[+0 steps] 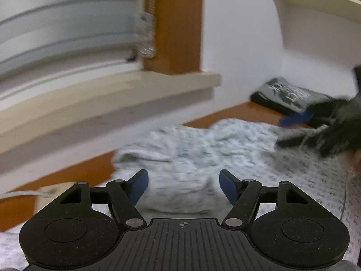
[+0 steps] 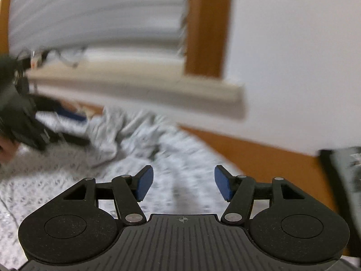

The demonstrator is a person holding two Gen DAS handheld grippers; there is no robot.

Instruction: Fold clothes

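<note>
A grey-white speckled garment [image 1: 191, 153] lies rumpled on the brown table [image 1: 243, 110], with a bunched sleeve [image 2: 108, 133] toward the window. In the left wrist view my left gripper [image 1: 183, 186] hovers over the cloth, its jaws open with nothing between the blue pads [image 1: 140, 187]. My right gripper [image 2: 183, 184] is also open over the cloth and holds nothing. Each gripper shows blurred in the other's view: the right gripper [image 1: 291, 131] at the right edge, the left gripper [image 2: 72, 125] at the left edge. Both views are motion-blurred.
A cream window sill [image 1: 108, 94] and a wooden frame [image 1: 176, 22] run along the far side, close above the table. A dark folded item with a pale print [image 1: 288, 92] lies at the back right, also the dark item [image 2: 343, 180]. A beige box with a cable [image 1: 52, 192] sits at left.
</note>
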